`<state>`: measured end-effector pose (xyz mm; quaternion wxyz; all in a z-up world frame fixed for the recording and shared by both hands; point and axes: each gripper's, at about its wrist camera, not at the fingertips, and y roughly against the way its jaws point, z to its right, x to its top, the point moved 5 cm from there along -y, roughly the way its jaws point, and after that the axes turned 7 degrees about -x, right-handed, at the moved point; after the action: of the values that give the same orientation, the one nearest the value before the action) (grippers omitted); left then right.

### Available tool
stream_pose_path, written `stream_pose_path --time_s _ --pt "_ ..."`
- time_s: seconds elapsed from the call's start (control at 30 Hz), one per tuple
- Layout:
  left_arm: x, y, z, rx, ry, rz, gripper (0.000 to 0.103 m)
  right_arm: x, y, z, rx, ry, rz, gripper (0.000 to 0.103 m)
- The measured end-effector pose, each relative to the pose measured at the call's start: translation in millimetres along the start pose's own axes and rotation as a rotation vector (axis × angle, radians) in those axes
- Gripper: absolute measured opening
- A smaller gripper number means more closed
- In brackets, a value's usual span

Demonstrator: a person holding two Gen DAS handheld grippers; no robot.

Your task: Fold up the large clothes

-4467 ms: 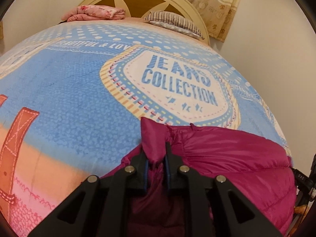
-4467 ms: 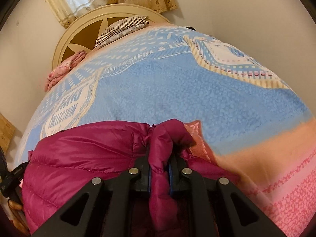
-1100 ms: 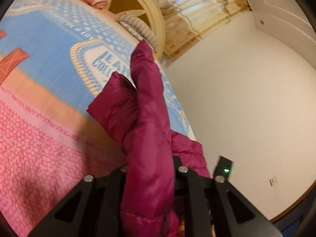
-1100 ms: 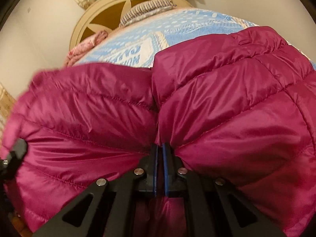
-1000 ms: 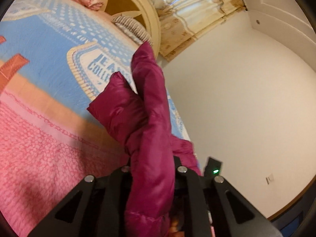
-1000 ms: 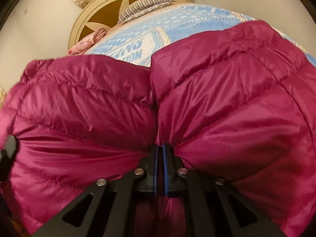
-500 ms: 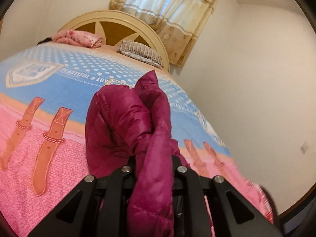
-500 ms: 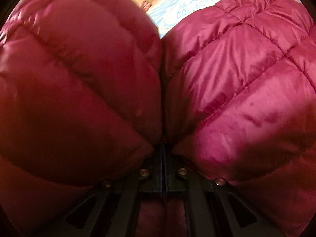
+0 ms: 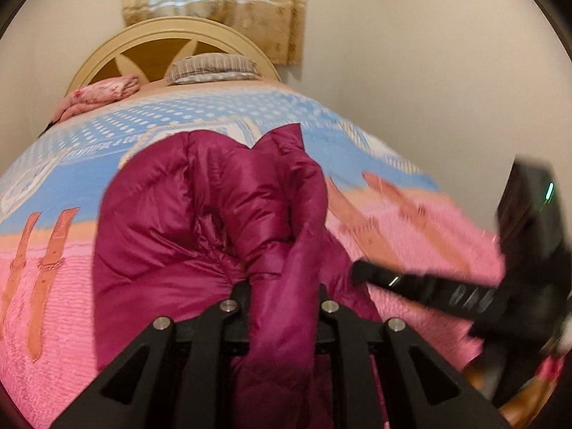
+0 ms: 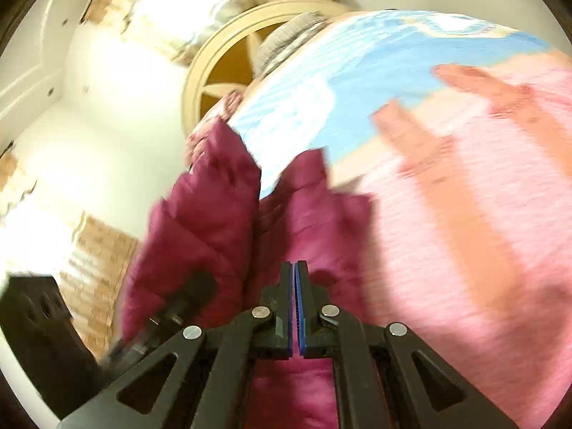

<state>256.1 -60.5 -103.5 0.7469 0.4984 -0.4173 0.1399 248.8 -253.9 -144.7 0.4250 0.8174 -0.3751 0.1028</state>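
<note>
A magenta puffer jacket [image 9: 214,232] lies bunched on the pink and blue bedspread [image 9: 53,268]. My left gripper [image 9: 282,286] is shut on a thick fold of it that rises between the fingers. In the same view my right gripper [image 9: 357,273] comes in blurred from the right, its tip at the jacket's right edge. The right wrist view is motion-blurred. There my right gripper [image 10: 295,268] has its blue pads pressed together, with the jacket [image 10: 314,207] meeting the tips. A taller flap stands to the left beside the dark left gripper [image 10: 193,286].
A cream headboard [image 9: 150,53] stands at the far end of the bed, with a striped pillow [image 9: 214,68] and a folded pink blanket [image 9: 100,94] in front of it. A curtain [image 9: 214,0] hangs behind. A bare wall runs along the bed's right side.
The jacket filled the right wrist view half a second ago and now sits low and small in it. The left view has rolled level, and the right gripper has come into it.
</note>
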Motion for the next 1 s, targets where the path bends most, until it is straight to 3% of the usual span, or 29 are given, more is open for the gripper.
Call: stream_pose_path --time_s 0.13,0.37,0.47,0.5,0.53,0.57,0.6,0.63,0.77,1.0 --pt "-8 -17 19 0.039 -0.081 -0.018 0.014 6 12 28 -0.022 -0.031 0.022 0.003" --pt "-26 -29 32 0.043 -0.140 -0.005 0.015 7 8 25 0.185 -0.103 -0.022 0.003" --pt "-29 -30 31 0.021 -0.136 0.003 0.016 7 6 11 0.194 -0.073 -0.050 0.005" --pt "-30 -29 31 0.018 -0.136 0.004 0.016 7 5 8 0.203 -0.074 -0.056 0.008" --pt "-31 -30 32 0.015 -0.137 0.003 0.016 7 4 8 0.212 -0.087 -0.057 0.026" --pt "-32 -29 31 0.008 -0.133 0.004 0.016 7 2 11 0.218 -0.097 -0.053 0.062" --pt "-33 -31 31 0.001 -0.131 0.002 0.016 8 4 12 0.225 -0.115 -0.034 0.079" --pt "-34 -33 31 -0.003 -0.132 -0.004 0.016 8 7 15 0.222 -0.132 0.002 0.088" --pt "-29 -40 26 0.001 -0.134 -0.021 0.016 8 14 19 0.189 -0.139 0.010 0.088" --pt "-24 -36 20 -0.038 -0.070 -0.036 0.017 10 -8 -28 0.140 0.090 -0.083 0.087"
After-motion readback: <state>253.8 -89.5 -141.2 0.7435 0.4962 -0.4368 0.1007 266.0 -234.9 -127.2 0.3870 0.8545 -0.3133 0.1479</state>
